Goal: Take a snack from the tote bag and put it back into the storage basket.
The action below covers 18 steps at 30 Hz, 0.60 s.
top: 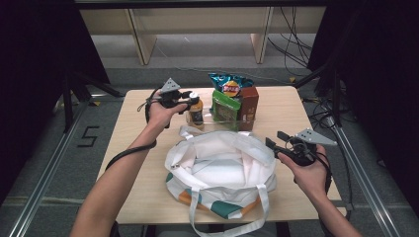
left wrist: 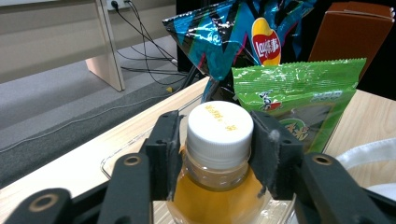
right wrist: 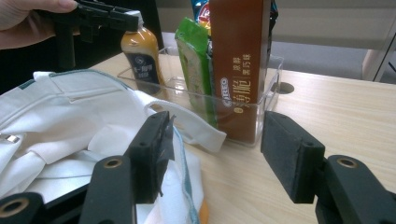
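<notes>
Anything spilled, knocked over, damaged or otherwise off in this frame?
Nothing stands out. The bottle is upright and capped between the left gripper jaws. The chips bag, green packet and brown box stand in the clear bin. The tote bag lies open, slumped.

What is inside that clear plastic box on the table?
The clear box holds a bottle of orange drink, a green snack packet, a brown carton and a blue crisp bag. The carton hides most of that bag.
</notes>
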Tool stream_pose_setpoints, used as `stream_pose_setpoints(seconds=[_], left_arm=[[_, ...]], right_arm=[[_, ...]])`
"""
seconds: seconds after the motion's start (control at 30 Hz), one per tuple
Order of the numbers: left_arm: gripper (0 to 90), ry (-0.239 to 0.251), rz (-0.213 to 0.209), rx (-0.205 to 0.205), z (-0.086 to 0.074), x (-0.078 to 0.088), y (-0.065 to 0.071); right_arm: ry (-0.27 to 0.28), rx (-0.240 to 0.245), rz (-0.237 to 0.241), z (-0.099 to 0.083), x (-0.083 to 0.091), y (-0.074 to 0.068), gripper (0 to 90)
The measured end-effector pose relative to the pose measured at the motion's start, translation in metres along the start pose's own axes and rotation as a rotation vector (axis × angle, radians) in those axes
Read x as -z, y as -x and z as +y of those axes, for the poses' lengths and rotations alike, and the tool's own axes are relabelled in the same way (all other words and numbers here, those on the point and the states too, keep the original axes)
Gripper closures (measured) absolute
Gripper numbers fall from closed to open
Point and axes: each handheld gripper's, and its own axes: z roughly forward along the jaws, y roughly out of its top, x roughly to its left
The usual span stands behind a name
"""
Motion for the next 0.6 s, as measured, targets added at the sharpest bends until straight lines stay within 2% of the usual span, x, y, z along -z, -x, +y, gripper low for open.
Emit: stream_pose_setpoints(seconds=[0.13,0.33,0.37,0.43,0.6], left_arm=[[49.5,0.009,0.000,-0.003,0.002,0.003,0.002],[42.2,0.023,0.006,0.015,0.005,0.008,0.006],[39.8,0.019,0.010,0.022,0.006,0.009,0.007],[36.0,0.017,0.012,0.025,0.007,0.011,0.007],[30.8,0.016,0.020,0.047,0.008,0.014,0.010]], right_arm=[[0.005,-0.003,0.005,0.000,-0.001,0.000,43.4],[0.008,-0.003,-0.001,0.000,0.000,0.000,43.4],[-0.003,-0.017,-0.005,0.000,0.001,-0.002,43.4],[-0.001,-0.001,-0.001,0.000,0.000,0.000,43.4],[-0.001,-0.001,-0.002,0.000,0.000,0.000,43.3]])
